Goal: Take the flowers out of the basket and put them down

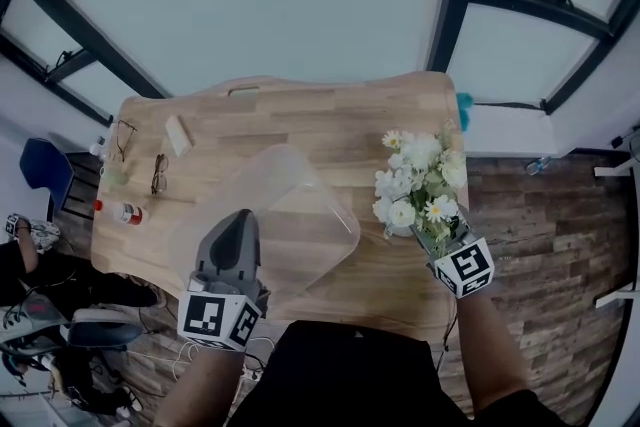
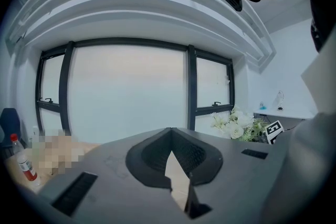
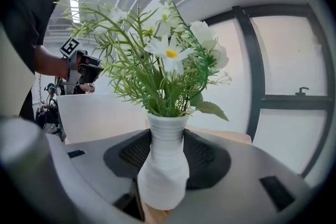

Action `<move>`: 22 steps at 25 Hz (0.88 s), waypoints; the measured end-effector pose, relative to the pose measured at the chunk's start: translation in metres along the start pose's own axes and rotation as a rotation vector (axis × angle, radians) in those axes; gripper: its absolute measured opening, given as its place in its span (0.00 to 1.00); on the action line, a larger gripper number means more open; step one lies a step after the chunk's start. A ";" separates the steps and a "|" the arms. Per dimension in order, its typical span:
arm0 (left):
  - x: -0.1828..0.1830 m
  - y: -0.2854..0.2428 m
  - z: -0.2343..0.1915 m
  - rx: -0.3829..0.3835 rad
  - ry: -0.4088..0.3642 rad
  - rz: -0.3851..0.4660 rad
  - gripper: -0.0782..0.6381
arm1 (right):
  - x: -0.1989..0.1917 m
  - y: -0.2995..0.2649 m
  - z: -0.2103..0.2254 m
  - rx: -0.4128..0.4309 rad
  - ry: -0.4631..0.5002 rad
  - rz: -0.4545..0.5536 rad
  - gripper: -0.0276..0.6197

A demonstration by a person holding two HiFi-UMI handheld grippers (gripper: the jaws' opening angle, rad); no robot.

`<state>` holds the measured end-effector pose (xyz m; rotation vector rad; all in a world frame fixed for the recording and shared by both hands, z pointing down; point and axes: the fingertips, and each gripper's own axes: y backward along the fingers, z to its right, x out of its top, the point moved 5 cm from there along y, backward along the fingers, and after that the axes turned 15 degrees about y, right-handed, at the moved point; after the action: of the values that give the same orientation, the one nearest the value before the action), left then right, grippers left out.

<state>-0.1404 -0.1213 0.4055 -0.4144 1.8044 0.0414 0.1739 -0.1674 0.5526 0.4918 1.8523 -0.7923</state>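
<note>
A bunch of white flowers with green sprigs stands in a ribbed white vase. My right gripper is shut on the vase's body, with a dark pad on each side. It holds the vase upright over the wooden table, to the right of the translucent plastic basket and outside it. I cannot tell whether the vase's base touches the table. My left gripper is at the basket's near left corner. Its tips are together on the rim.
On the table's left side lie two pairs of glasses, a small pale block and a red-capped bottle. A blue chair stands left of the table. The table's right edge runs close behind the flowers.
</note>
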 end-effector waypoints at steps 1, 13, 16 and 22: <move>0.000 0.000 -0.001 0.003 -0.001 0.000 0.12 | -0.002 -0.002 -0.001 0.003 0.001 -0.004 0.37; -0.004 -0.005 -0.008 0.015 -0.001 -0.019 0.12 | -0.007 -0.012 -0.011 0.032 0.035 -0.011 0.37; -0.002 -0.007 -0.007 0.017 -0.006 -0.017 0.12 | -0.008 -0.009 -0.013 0.032 0.037 -0.015 0.37; 0.004 -0.012 -0.005 0.012 -0.009 -0.009 0.12 | -0.011 -0.002 -0.015 0.060 0.036 -0.021 0.37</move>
<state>-0.1420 -0.1345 0.4057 -0.4135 1.7930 0.0256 0.1672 -0.1578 0.5670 0.5281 1.8746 -0.8602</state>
